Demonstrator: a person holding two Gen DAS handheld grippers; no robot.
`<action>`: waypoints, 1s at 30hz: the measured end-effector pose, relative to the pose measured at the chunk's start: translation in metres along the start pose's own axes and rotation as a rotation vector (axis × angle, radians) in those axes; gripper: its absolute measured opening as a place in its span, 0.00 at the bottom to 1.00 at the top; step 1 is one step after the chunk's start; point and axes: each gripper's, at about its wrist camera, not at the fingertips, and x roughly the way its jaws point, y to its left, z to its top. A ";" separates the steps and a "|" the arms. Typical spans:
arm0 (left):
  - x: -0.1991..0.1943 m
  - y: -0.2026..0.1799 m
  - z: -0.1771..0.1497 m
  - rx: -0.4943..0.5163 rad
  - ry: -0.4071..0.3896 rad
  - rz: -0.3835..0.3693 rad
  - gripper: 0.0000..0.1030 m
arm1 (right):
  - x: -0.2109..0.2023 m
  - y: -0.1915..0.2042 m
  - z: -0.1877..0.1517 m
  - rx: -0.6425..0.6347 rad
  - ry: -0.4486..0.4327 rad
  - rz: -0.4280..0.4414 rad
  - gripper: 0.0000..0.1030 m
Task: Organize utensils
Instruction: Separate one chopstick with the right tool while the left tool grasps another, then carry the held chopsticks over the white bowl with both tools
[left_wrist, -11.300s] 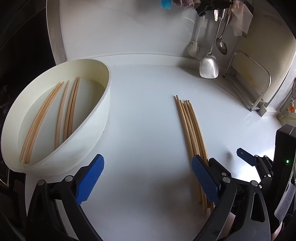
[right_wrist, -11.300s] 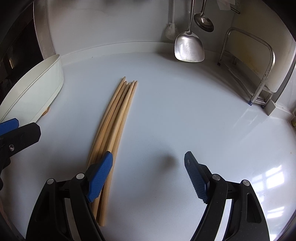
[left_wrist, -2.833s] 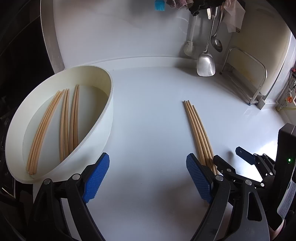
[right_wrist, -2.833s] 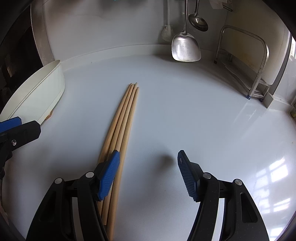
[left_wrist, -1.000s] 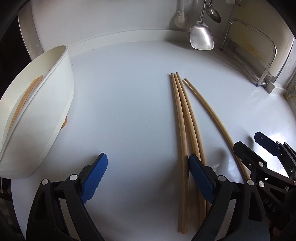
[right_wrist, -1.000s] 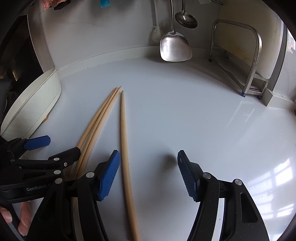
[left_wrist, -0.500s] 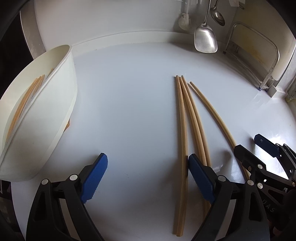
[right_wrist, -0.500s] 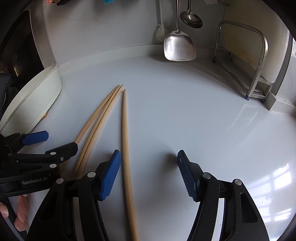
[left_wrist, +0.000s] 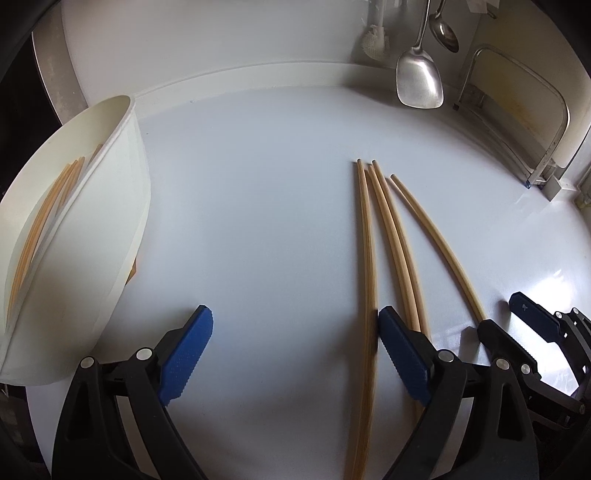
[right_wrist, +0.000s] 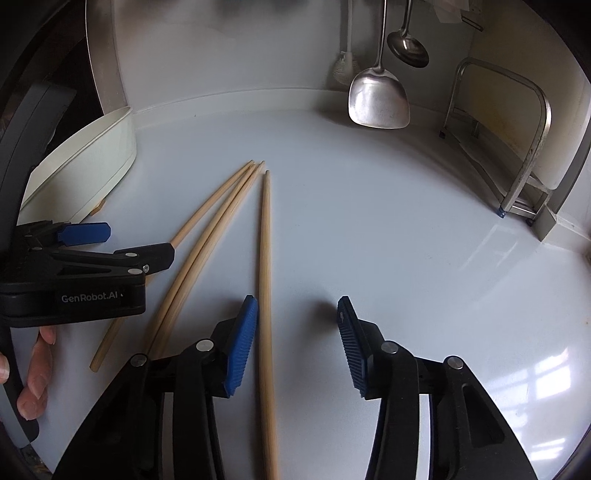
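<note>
Through the left wrist camera: left gripper (left_wrist: 293, 343) spread wide and gripping nothing, its right pad just beside the leftmost chopstick (left_wrist: 367, 266) on the white counter (left_wrist: 251, 206). Two more chopsticks (left_wrist: 397, 243) close beside that one, a fourth chopstick (left_wrist: 439, 247) splayed off to the right and running toward the right gripper (left_wrist: 511, 317). Off to the left, a white bowl (left_wrist: 129, 206) tilted on its side with several chopsticks (left_wrist: 40, 221) already inside. Hanging on the back wall, a metal spatula (left_wrist: 419, 83) and a ladle (left_wrist: 445, 33). Through the right wrist camera: right gripper (right_wrist: 297, 336) partly open and closing, jaws straddling the separated chopstick (right_wrist: 265, 280), left pad just beside it, right pad clearly apart, so nothing clamped yet. Left gripper (right_wrist: 125, 243) over the remaining sticks, fingers (right_wrist: 35, 369) of a hand at the frame edge. Judged step: picking single chopsticks off the counter for transfer to the bowl, partway done with four left. Next, most likely: finishing the pinch squarely on the thin stick, lifting without rolling it, then carrying it leftward over the bowl rim.
</note>
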 end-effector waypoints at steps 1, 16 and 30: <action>0.000 0.000 0.000 0.003 0.001 -0.001 0.85 | 0.000 0.001 0.000 -0.003 0.000 -0.002 0.36; -0.017 -0.022 -0.012 0.105 -0.015 -0.074 0.07 | -0.007 0.007 -0.003 0.047 0.023 0.038 0.06; -0.093 0.024 0.017 0.037 -0.041 -0.159 0.07 | -0.057 0.021 0.042 0.154 0.008 0.080 0.06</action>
